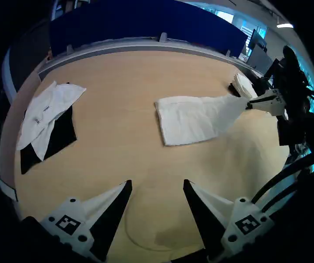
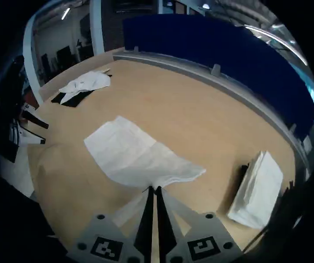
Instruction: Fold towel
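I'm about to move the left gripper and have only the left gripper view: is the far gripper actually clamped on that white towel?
Observer: Yes. In the right gripper view, the right gripper has both fingers pressed together on the towel at its near edge.
Operator: There's something white behind it. Is it touching the towel?
Observer: No. It's a stack of folded towels, with bare table between it and the held towel.
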A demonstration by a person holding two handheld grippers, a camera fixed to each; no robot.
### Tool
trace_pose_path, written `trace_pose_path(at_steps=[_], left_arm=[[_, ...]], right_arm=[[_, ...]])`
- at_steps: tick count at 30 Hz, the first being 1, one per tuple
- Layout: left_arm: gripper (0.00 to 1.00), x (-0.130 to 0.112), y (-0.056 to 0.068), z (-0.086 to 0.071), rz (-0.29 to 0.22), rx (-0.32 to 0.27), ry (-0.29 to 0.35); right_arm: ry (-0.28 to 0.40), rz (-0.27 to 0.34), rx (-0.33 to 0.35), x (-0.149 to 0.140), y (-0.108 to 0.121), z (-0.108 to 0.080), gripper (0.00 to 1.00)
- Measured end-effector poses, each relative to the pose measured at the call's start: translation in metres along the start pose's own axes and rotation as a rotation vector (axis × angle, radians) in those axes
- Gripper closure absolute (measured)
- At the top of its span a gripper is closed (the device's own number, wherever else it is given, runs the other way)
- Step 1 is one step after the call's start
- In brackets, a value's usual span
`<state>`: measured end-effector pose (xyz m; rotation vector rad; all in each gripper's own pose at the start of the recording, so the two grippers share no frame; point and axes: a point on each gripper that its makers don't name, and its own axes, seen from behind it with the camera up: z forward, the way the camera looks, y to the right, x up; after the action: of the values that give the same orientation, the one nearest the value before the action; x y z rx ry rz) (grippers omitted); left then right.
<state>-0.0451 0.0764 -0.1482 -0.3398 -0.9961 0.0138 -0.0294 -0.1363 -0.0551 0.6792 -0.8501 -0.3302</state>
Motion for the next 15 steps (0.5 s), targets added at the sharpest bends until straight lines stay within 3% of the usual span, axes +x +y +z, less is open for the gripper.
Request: trace_pose_path(at_steps=[8, 15], left_arm=[[0.13, -0.002, 0.004, -0.003, 0.0, -0.014, 0.004], [0.13, -0.005, 0.004, -0.006, -0.008, -0.022, 0.008]], right_arm=[[0.023, -0.131, 0.02, 0.04, -0.013, 0.0, 0.95], [0.018, -0.188, 0.039, 0.052, -0.022, 0.003, 0.95]])
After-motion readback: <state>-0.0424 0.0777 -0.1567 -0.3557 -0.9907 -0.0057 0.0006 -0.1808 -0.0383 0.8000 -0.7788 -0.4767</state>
